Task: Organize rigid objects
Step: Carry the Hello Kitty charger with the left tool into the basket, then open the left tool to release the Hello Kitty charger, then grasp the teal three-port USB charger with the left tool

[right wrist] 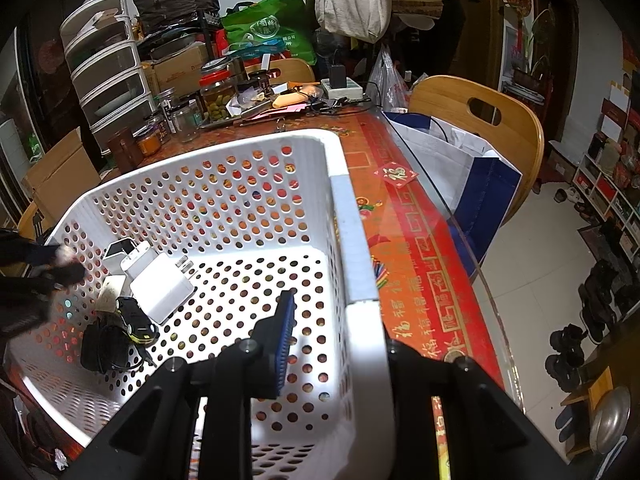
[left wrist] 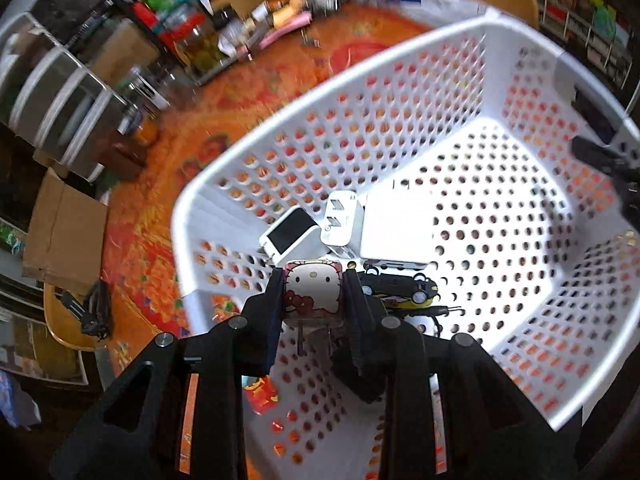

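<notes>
- The white perforated laundry basket (right wrist: 224,184) sits on the red patterned table (right wrist: 416,240), and I steady it with the right gripper (right wrist: 332,344), whose jaws are clamped on the basket's near rim, one finger inside the wall and one outside
- On the basket floor, at the far-left end in the right wrist view, lie a large white charger brick (right wrist: 162,286), a smaller white plug adapter (left wrist: 342,216), a toy car (right wrist: 136,320) and a dark coiled cable (right wrist: 100,346), bunched close together
- My left gripper (left wrist: 314,300) is clamped on a small Hello Kitty plug charger (left wrist: 314,290), its prongs pointing back toward the camera, held above that cluster inside the basket
- To do this well, I judge I should lower it to a bare patch of floor just beside the pile before letting go, so it does not knock the toy car or snag the cable, while my right hand keeps the basket from sliding
</notes>
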Tool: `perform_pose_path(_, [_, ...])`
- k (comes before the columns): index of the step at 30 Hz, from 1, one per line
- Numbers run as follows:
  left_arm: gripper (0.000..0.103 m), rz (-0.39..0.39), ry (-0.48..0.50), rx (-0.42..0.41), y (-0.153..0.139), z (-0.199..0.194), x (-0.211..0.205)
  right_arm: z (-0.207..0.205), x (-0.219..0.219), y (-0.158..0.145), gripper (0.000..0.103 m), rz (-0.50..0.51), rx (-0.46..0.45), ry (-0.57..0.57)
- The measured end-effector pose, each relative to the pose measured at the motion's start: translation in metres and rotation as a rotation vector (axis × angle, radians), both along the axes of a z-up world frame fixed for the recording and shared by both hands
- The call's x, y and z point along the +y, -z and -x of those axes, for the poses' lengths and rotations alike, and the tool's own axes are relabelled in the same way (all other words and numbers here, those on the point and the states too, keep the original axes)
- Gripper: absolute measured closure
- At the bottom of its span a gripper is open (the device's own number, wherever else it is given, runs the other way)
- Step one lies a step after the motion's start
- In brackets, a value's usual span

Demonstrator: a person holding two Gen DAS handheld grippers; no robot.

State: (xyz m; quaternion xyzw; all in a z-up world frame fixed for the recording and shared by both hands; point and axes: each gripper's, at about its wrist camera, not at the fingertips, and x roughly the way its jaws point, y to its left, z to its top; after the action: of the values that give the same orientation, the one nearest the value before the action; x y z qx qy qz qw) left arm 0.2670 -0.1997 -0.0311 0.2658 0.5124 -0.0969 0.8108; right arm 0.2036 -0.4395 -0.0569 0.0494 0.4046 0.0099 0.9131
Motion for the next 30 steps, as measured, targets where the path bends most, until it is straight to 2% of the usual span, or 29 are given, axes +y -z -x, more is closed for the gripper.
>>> perform_pose_path(4, [0.077,-0.073,-0.017,0.043,0.021,-0.015,-0.005,0.0,-0.001,0.0,0.078,-0.004,-0.004,-0.003])
perform_pose_path(7, [0.076,-0.095,-0.019,0.074,0.033,-0.023,-0.004,0.0,-0.001,0.0,0.077,-0.007,-0.005,-0.007])
perform_pose_path(11, [0.076,-0.12,-0.012,0.073,0.038,-0.026,-0.009,-0.001,-0.002,0.001,0.076,-0.009,-0.006,-0.009])
perform_pose_path(13, [0.076,-0.101,-0.018,0.069,0.036,-0.027,-0.006,-0.001,-0.002,0.001,0.076,-0.008,-0.006,-0.008])
perform_pose_path(15, [0.074,-0.044,-0.02,0.037,0.021,-0.024,0.001,-0.001,-0.002,0.001,0.076,-0.007,-0.005,-0.008])
perform_pose_path(16, [0.067,-0.017,-0.018,0.02,0.012,-0.022,0.006,-0.001,-0.002,0.001,0.076,-0.007,-0.005,-0.008])
perform_pose_path(17, [0.052,0.023,-0.017,-0.022,-0.002,-0.017,0.015,-0.001,-0.002,0.002,0.076,-0.007,-0.003,-0.009])
perform_pose_path(18, [0.047,0.047,-0.023,-0.063,-0.013,-0.011,0.024,-0.001,-0.002,0.002,0.076,-0.006,-0.004,-0.009])
perform_pose_path(19, [0.038,0.109,-0.014,-0.094,-0.026,-0.004,0.037,-0.001,-0.003,0.002,0.076,-0.007,-0.003,-0.011])
perform_pose_path(20, [0.019,0.134,-0.044,-0.155,-0.038,0.006,0.056,-0.001,-0.002,0.003,0.076,-0.008,-0.003,-0.012])
perform_pose_path(22, [0.0,0.172,-0.176,-0.307,-0.055,0.024,0.111,0.0,-0.002,0.003,0.076,-0.007,-0.003,-0.009])
perform_pose_path(24, [0.0,0.262,-0.253,-0.343,-0.058,0.038,0.159,-0.001,-0.002,0.003,0.076,-0.006,-0.002,-0.009])
perform_pose_path(26, [0.0,0.371,-0.334,-0.319,-0.045,0.046,0.209,0.0,-0.002,0.002,0.076,-0.004,-0.003,-0.007])
perform_pose_path(27, [0.0,0.398,-0.362,-0.309,-0.036,0.046,0.227,0.0,-0.001,0.003,0.076,-0.005,-0.005,-0.007])
perform_pose_path(30, [0.0,0.362,-0.404,-0.24,0.004,0.041,0.25,0.0,-0.001,0.002,0.076,-0.005,-0.006,-0.005])
